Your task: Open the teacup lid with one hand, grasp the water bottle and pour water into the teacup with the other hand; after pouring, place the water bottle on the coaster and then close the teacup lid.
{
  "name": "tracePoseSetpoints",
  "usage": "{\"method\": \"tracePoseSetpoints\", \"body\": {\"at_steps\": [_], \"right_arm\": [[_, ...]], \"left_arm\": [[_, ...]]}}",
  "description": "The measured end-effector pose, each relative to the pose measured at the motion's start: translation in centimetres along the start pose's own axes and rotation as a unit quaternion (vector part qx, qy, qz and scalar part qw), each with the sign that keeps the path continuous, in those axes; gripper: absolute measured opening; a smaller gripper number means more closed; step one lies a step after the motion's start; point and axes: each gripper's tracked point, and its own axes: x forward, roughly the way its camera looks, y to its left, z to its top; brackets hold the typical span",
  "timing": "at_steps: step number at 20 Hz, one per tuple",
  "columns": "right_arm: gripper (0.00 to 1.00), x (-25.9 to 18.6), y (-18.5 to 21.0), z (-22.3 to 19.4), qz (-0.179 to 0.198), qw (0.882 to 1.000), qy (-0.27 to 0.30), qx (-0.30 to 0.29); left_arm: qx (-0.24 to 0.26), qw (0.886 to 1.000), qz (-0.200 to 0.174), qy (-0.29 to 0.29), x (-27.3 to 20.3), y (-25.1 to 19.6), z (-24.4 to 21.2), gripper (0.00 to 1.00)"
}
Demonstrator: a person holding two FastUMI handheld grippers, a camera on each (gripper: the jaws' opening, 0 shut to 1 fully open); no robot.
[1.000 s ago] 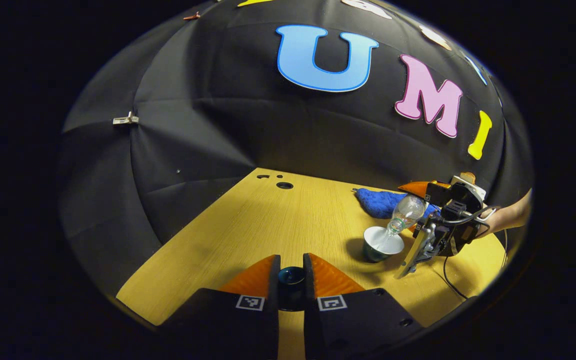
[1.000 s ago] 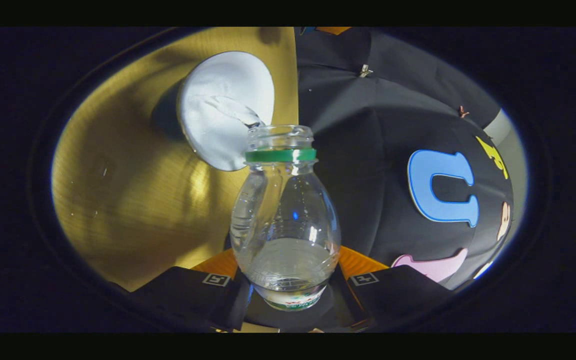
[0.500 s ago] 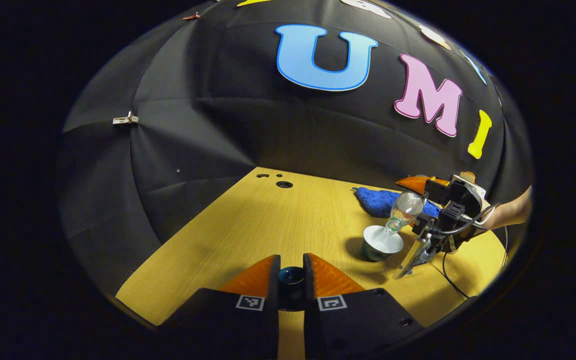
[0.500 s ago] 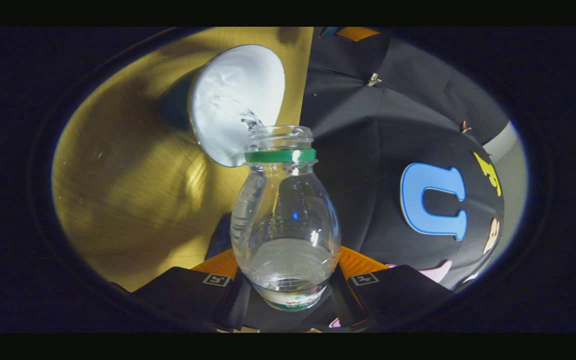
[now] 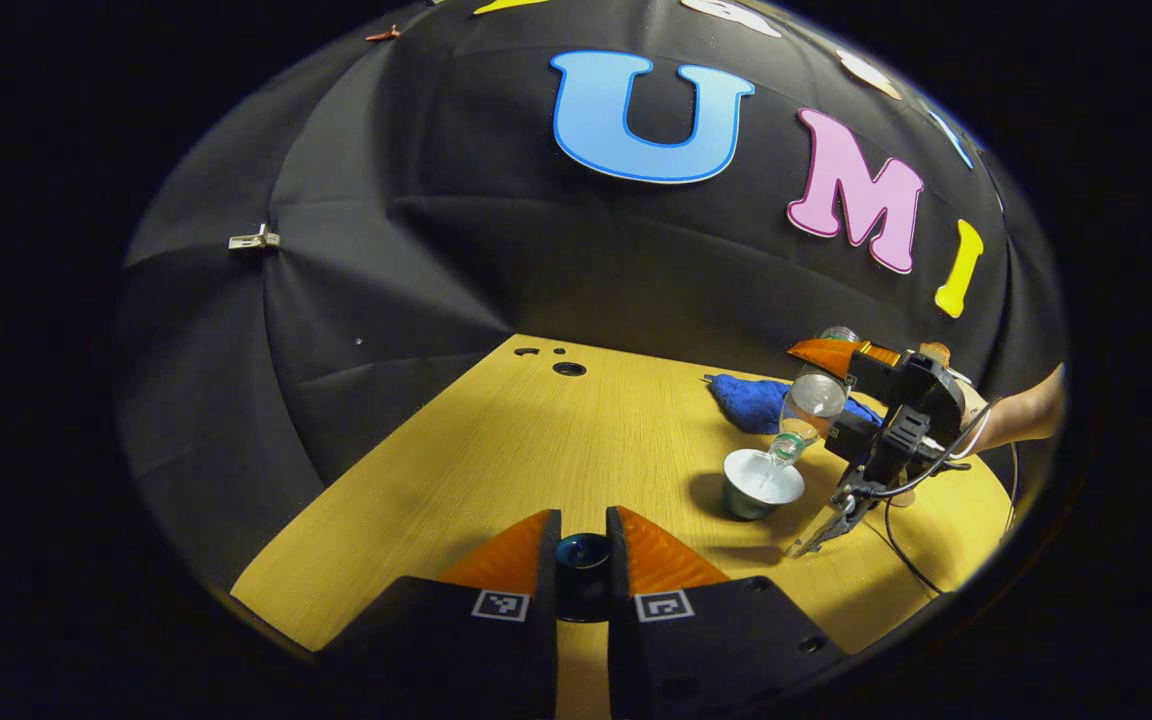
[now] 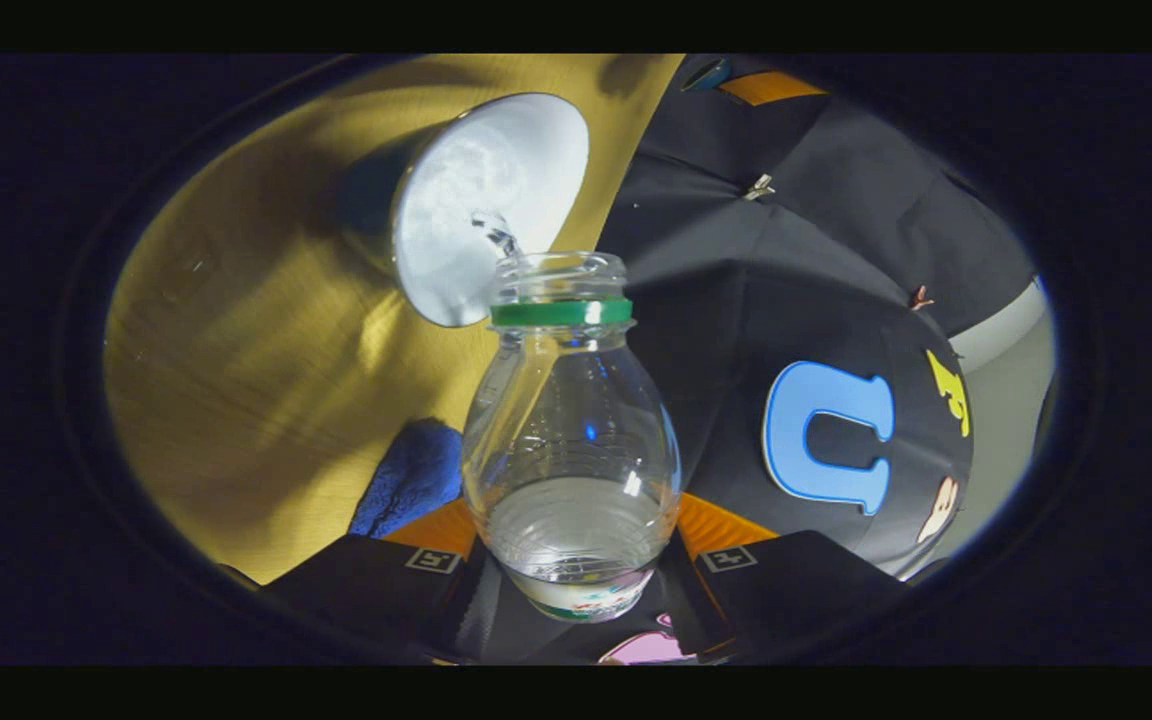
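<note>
My left gripper point(image 5: 583, 545) is shut on the dark blue teacup lid point(image 5: 582, 556), held low over the table's near side. The green teacup point(image 5: 760, 484) with its white inside stands open to the right. My right gripper point(image 6: 576, 540) is shut on the clear water bottle point(image 6: 570, 440), which has a green neck ring. The bottle point(image 5: 808, 406) is tipped mouth-down over the teacup point(image 6: 489, 205), and a thin stream of water runs into it. In the left gripper view the right gripper point(image 5: 886, 420) hangs beside the cup, held by a hand.
A blue cloth point(image 5: 756, 402) lies on the wooden table point(image 5: 556, 440) behind the cup, also seen as a blue cloth point(image 6: 408, 478) in the right gripper view. Cable holes point(image 5: 568, 369) sit near the table's far edge. A cable point(image 5: 901, 560) trails from the right gripper.
The right gripper has tipped the bottle steeper and lifted a little, and the water stream has thinned. The left gripper and lid have stayed still.
</note>
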Motion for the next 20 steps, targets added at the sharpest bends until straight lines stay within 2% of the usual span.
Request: {"method": "tracePoseSetpoints", "body": {"at_steps": [1, 6, 7, 8, 13, 14, 15, 17, 18, 20], "right_arm": [[0.71, 0.1, -0.2, 0.2, -0.006, 1.0, -0.003, -0.008], [0.71, 0.1, -0.9, 0.5, -0.02, 0.999, -0.015, -0.032], [0.71, 0.1, -1.0, 0.6, -0.023, 0.999, -0.02, -0.037], [0.71, 0.1, -1.1, 0.5, -0.024, 0.999, -0.021, -0.039], [0.71, 0.2, -1.1, 0.5, -0.027, 0.999, -0.02, -0.037], [0.71, 0.2, -1.0, 0.6, -0.027, 0.999, -0.02, -0.036], [0.71, 0.2, -0.9, 0.5, -0.026, 0.999, -0.019, -0.034], [0.71, 0.2, -1.0, 0.5, -0.025, 0.999, -0.019, -0.035], [0.67, 0.3, -1.0, 0.4, -0.024, 0.999, -0.019, -0.034], [0.71, 0.3, -0.9, 0.5, -0.025, 0.999, -0.019, -0.032]], "left_arm": [[0.002, 1.0, 0.001, -0.001, -0.1, 0.1, -0.1, 0.24], [0.009, 1.0, 0.0, 0.0, -0.5, -0.4, -0.3, 0.24], [0.009, 1.0, 0.0, 0.0, -0.6, -0.5, -0.3, 0.28], [0.008, 1.0, 0.0, -0.001, -0.6, -0.5, -0.3, 0.24], [0.011, 1.0, 0.002, -0.002, -0.8, -0.8, -0.1, 0.24], [0.012, 1.0, 0.002, -0.002, -0.9, -0.7, -0.1, 0.28], [0.012, 1.0, 0.0, -0.002, -1.0, -0.8, -0.1, 0.24], [0.013, 1.0, 0.0, -0.004, -1.2, -1.1, 0.1, 0.24], [0.012, 1.0, -0.001, -0.005, -1.2, -1.4, 0.1, 0.24], [0.012, 1.0, -0.001, -0.005, -1.4, -1.8, 0.0, 0.24]]}}
